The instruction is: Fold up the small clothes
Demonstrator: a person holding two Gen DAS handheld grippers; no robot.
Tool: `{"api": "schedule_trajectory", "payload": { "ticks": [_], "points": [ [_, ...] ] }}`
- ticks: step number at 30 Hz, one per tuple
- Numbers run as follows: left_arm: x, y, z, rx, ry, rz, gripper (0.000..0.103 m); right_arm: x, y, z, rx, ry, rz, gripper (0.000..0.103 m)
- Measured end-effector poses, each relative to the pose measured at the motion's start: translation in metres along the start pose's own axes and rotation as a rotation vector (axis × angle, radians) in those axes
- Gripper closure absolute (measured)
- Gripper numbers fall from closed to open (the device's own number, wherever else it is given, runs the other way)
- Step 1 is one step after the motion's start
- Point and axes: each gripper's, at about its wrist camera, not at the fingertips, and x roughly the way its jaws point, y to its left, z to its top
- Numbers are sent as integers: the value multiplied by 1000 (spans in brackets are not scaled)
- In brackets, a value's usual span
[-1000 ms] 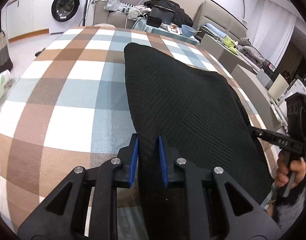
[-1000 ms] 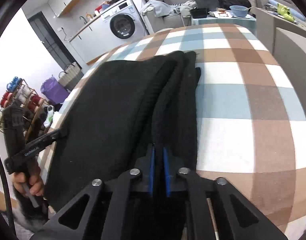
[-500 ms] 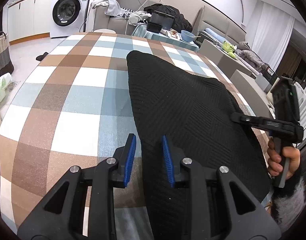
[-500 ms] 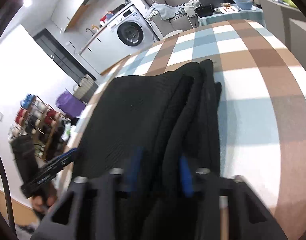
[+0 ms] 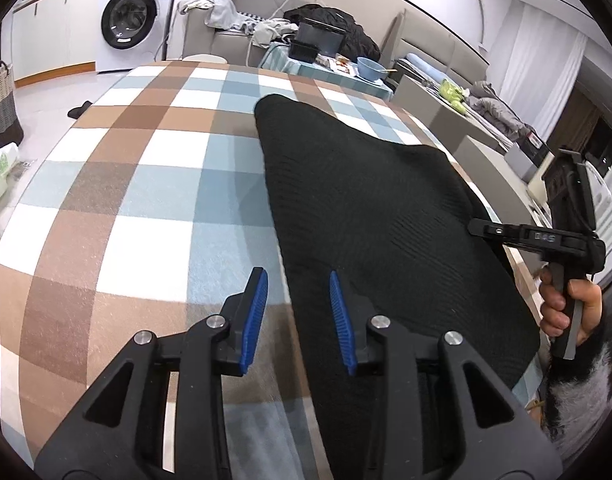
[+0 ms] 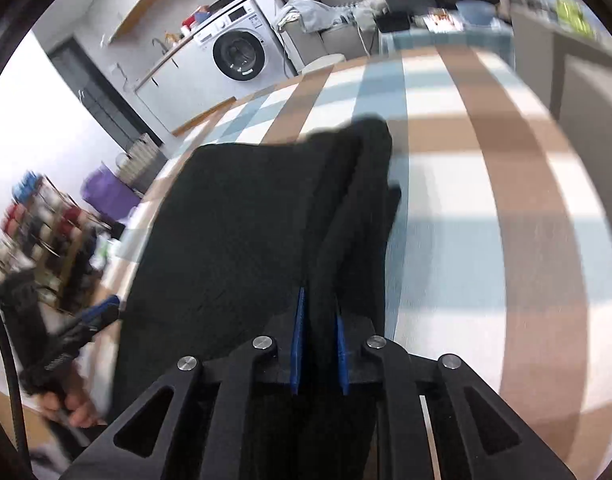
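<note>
In the left wrist view, the left hand-held gripper point(image 5: 298, 312) hangs over the near edge of a checked tabletop point(image 5: 118, 184) in brown, blue and white. Its jaws have just been opening and now stand spread apart. The edge of a black knitted garment point(image 5: 365, 216) runs between the blue pads point(image 5: 254, 320), but neither pad presses on it: the left pad sits over bare cloth-covered tabletop and the right pad over the knit. The garment lies flat, stretching from the near edge toward the far side of the tabletop. At the right edge, a hand point(image 5: 565, 308) in a fuzzy sleeve holds the right hand-held gripper point(image 5: 481, 229) beside the garment's right border.

In the right wrist view, which is blurred, the right hand-held gripper point(image 6: 318, 340) has just been closing its jaws, and its blue pads point(image 6: 297, 336) stand narrowly apart with a thick fold of the black garment point(image 6: 234, 216) pinched between them. The bunched folds run away from the jaws along the garment's right side. At lower left, the other hand point(image 6: 74, 408) holds the left hand-held gripper point(image 6: 102, 308) at the garment's left border.
</note>
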Motion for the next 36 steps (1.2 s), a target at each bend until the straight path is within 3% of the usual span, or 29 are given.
{"api": "schedule_trajectory", "payload": {
  "ticks": [3, 7, 10, 11, 13, 15, 17, 24, 26, 27, 28, 32, 36],
  "points": [
    [-6, -5, -9, 12, 1, -15, 57, -22, -5, -27, 37, 10, 78, 76],
    [-15, -12, -23, 35, 13, -36, 52, -47, 0, -73, 54, 22, 115, 72],
    [-18, -17, -34, 59, 35, -46, 51, -62, 9, -94, 10, 7, 52, 72],
    [-18, -19, -38, 67, 48, -48, 51, -66, 14, -99, -16, 4, 2, 69],
    [-18, -21, -44, 71, 67, -53, 51, -71, 17, -104, -27, -13, -11, 65],
    [-20, -23, -51, 71, 88, -69, 51, -80, 17, -106, -23, -46, 22, 58],
    [-22, -24, -57, 70, 101, -89, 51, -82, 17, -113, -6, -70, 46, 42],
    [-27, -29, -73, 85, 134, -101, 51, -66, 33, -125, -86, -49, -14, 39],
    [-29, -28, -75, 78, 121, -108, 61, -63, 39, -130, -127, -43, -30, 41],
    [-30, -29, -76, 89, 109, -94, 76, -59, 43, -131, -159, -37, -48, 45],
    [-30, -31, -76, 106, 104, -81, 83, -57, 44, -132, -173, -38, -63, 53],
    [-28, -35, -74, 130, 97, -64, 87, -53, 48, -133, -179, -39, -68, 66],
    [-19, -30, -58, 132, 78, -25, 87, -45, 52, -128, -179, -50, -78, 67]
  ]
}}
